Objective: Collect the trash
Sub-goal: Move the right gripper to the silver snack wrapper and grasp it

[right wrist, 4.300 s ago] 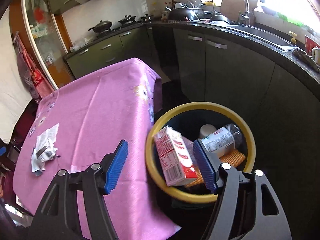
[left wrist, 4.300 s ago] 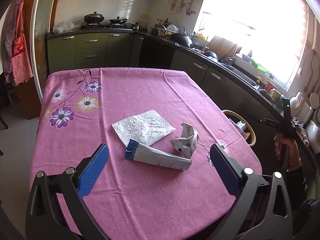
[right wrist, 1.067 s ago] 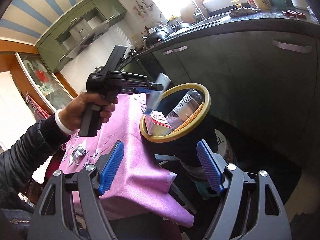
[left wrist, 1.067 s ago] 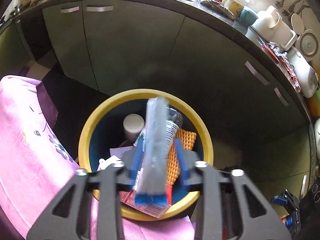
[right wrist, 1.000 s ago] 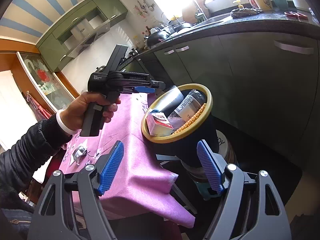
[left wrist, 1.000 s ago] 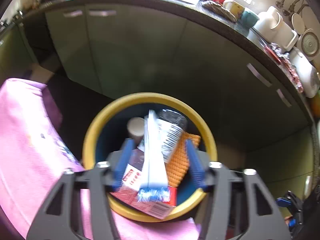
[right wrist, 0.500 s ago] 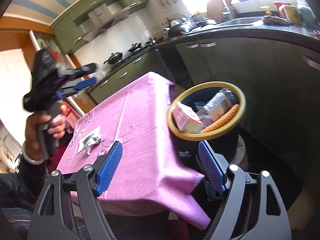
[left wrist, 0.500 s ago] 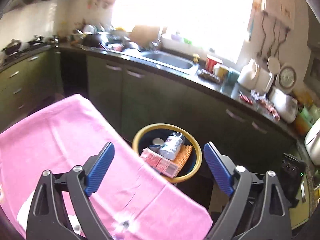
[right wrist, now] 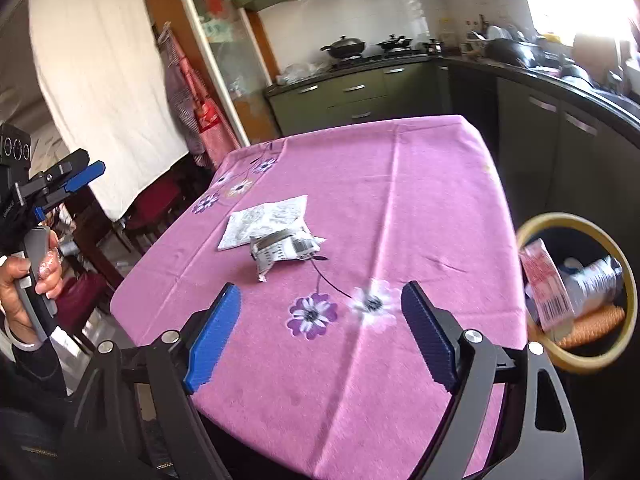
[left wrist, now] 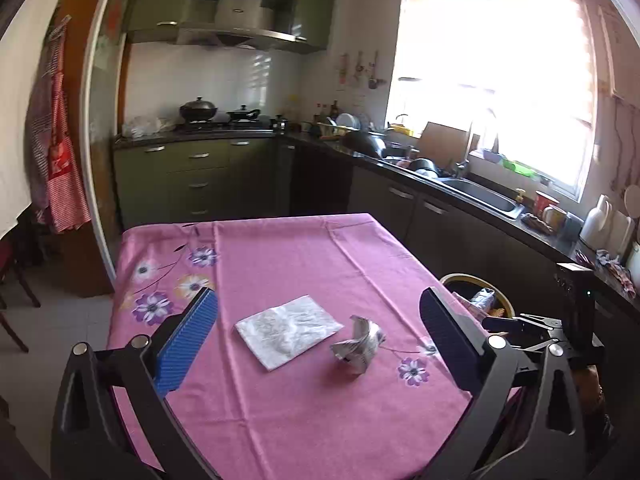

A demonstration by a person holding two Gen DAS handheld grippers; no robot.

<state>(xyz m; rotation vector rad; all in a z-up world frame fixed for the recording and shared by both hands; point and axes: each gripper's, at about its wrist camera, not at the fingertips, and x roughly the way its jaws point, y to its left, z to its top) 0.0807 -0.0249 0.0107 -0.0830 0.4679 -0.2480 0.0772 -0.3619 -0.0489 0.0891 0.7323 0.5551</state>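
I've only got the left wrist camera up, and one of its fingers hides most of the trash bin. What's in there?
Observer: The right wrist view shows a red-and-white carton leaning inside the yellow-rimmed bin.
Operator: Anything else in it?
Observer: A plastic bottle lies on something orange and ribbed.
Operator: Is the right gripper carrying anything?
Observer: No. The right gripper has its jaws opening over the tablecloth, with nothing between them.

Green kitchen cabinets (left wrist: 192, 176) under a bright blinded window (left wrist: 492, 80) — white tiled wall (left wrist: 208, 80), pale floor (left wrist: 52, 320).
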